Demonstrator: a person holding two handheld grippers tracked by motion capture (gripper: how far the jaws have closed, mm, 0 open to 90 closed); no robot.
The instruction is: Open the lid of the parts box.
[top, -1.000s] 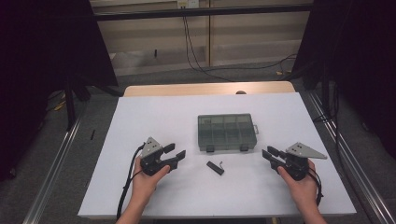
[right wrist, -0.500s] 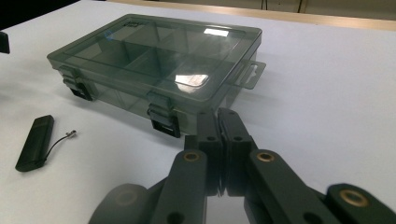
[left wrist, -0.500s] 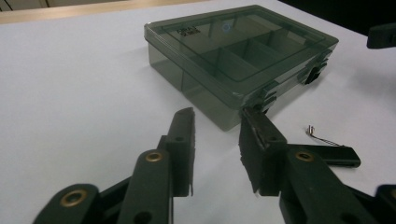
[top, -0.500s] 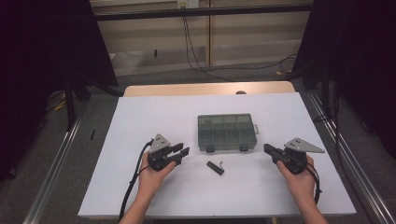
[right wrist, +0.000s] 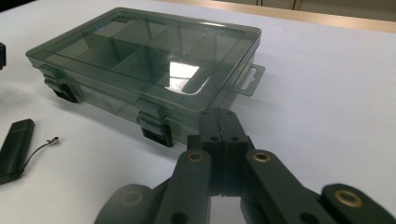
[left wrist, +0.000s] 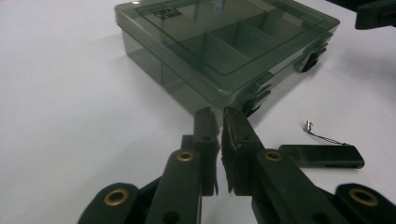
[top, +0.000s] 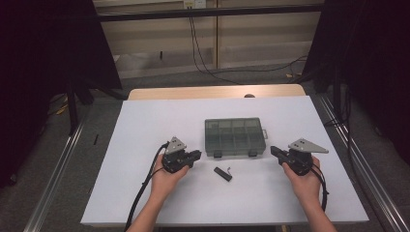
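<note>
Between your two grippers lies the stick [top: 223, 173], flat on the white table [top: 145, 125], touched by neither.

Your left gripper [top: 195, 156] has just been closing; its jaws stand almost together with a thin slit between them and nothing in it. In the left gripper view the tips [left wrist: 219, 122] point at the near left latch [left wrist: 254, 95] of the box [left wrist: 219, 42], close to it but short of touching. The stick [left wrist: 322, 156] lies just right of those jaws there, its thin cord [left wrist: 324, 136] running toward the box.

Your right gripper [top: 274, 151] has its jaws pressed together, empty. In the right gripper view they [right wrist: 223, 122] aim at the box's near right corner, beside the right latch [right wrist: 153, 122], with a strip of bare table between. The hang tab [right wrist: 250, 79] sticks out from the box's end on that side.

The box [top: 235, 137] sits shut, both latches down, its long front edge facing you. Bare table spreads wide to the left of your left hand [top: 167, 179] and beyond the box to the far edge. To the right of your right hand [top: 304, 181] the table edge is near.
</note>
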